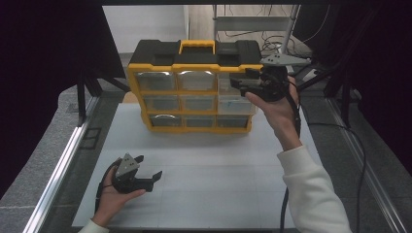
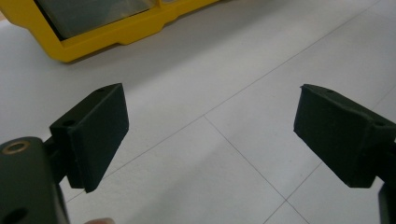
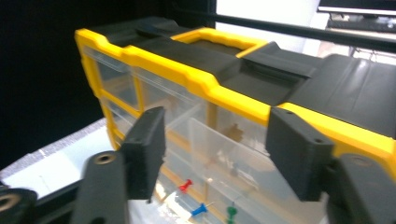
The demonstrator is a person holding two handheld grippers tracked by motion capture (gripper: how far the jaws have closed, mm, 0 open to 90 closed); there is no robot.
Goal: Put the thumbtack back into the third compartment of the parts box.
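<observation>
The right gripper is hovering, jaws apart, at the yellow-and-black plastic drawer organizer's top-right clear drawer. The left gripper is resting low over the white table, jaws spread wide.

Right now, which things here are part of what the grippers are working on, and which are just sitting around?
Likely in use:
- drawer box
- right gripper, open at the top right drawer
- push pins in an opened drawer
- left gripper, open, low over the white table

Just around:
- cables behind the box

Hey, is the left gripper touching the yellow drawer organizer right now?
Apart. The high view shows the left gripper low on the white table, with bare tabletop separating it from the organizer.
</observation>
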